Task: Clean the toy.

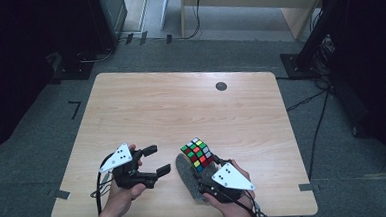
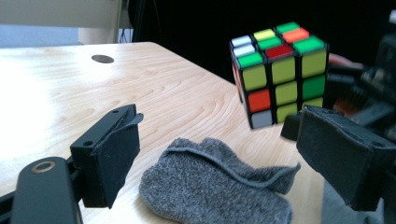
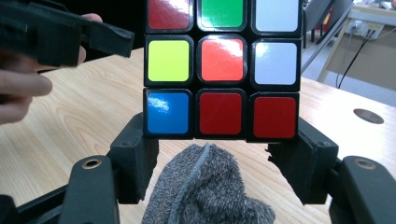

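Cube (image 1: 197, 154) sits lower centre of the high view, clamped in my right gripper (image 1: 210, 173) above a grey cloth (image 1: 185, 175). Left gripper view: my fingers (image 2: 112, 154) stand apart, empty. Right gripper view: fingers (image 3: 135, 163) pinch the cube's bottom layer; rigid, glossy, probably slippery, so I'd hold flat opposite faces.

My left tool (image 1: 152, 159) and right tool (image 1: 210, 173) are both black, each topped with a grey three-cornered plate dotted with dark screws. Black cables trail from them. Foam-like black pads (image 2: 113, 158) line the jaws; brass-coloured rivets mark the arms.
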A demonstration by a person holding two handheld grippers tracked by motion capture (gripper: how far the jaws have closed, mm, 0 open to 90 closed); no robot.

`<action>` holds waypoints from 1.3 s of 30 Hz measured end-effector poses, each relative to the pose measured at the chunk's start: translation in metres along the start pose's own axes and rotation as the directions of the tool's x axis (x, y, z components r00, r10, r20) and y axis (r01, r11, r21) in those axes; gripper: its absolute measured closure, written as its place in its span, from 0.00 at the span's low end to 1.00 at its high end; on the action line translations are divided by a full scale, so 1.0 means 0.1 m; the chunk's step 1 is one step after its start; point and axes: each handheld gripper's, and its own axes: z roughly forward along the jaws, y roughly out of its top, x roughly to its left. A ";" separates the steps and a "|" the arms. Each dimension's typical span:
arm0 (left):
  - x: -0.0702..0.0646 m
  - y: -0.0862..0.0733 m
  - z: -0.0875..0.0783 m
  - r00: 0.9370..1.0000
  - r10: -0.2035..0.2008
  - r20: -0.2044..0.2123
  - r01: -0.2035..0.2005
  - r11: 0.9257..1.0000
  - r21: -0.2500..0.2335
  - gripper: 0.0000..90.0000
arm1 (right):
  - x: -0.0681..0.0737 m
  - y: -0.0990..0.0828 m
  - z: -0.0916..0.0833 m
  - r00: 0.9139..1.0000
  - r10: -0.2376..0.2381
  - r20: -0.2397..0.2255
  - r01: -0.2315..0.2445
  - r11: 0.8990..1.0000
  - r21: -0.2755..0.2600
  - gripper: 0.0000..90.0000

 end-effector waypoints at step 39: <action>-0.28 -0.12 0.29 0.974 0.223 -0.040 -0.215 0.967 0.139 0.16 | -0.01 0.18 -0.10 0.977 0.201 -0.066 -0.197 0.979 0.058 0.39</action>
